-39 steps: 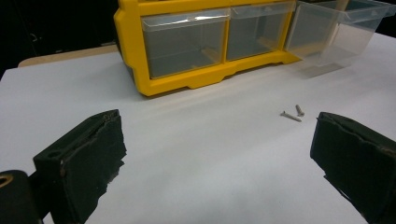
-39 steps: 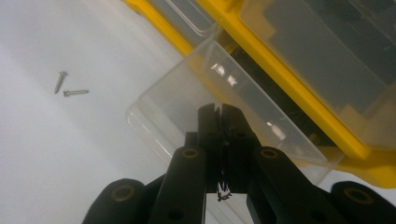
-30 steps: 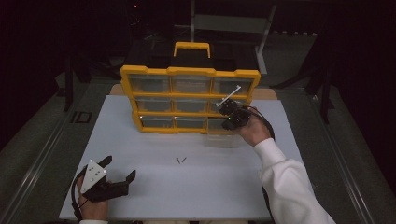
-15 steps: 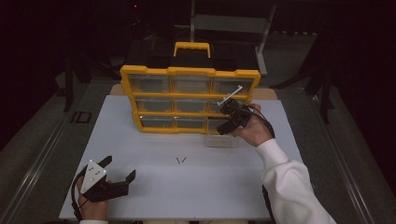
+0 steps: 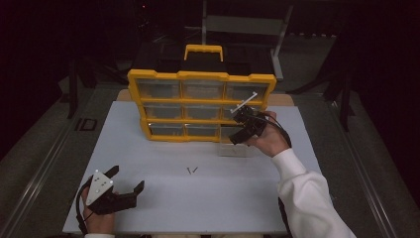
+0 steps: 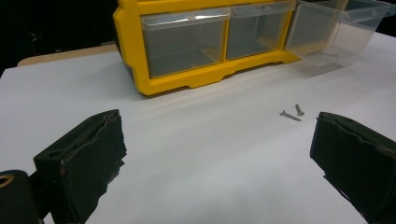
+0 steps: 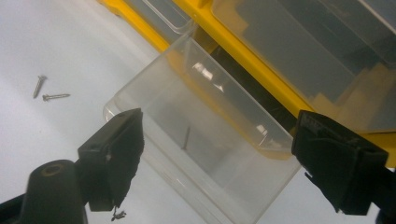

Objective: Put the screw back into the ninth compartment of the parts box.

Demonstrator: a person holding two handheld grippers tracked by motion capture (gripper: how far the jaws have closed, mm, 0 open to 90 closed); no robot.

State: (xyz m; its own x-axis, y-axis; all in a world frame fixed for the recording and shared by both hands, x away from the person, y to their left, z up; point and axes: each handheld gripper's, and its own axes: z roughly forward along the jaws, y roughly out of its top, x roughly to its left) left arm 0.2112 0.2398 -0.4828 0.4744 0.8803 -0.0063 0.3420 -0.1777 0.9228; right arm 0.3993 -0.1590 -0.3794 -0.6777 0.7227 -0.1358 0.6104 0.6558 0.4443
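While no writing is legible, right tongs (image 7: pixel 212 163) gape over the clear drawer (image 7: pixel 205 140).

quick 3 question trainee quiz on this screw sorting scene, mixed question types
1. True or false: the right gripper is clamped on the clear drawer.
2. How many screws lie loose on the white table?
3. The pulled-out drawer belongs to which row of the yellow cabinet? A top, B middle, C bottom.

Key: 1 false, its jaws stand open above it, having just been opening. 2 two. 3 C.
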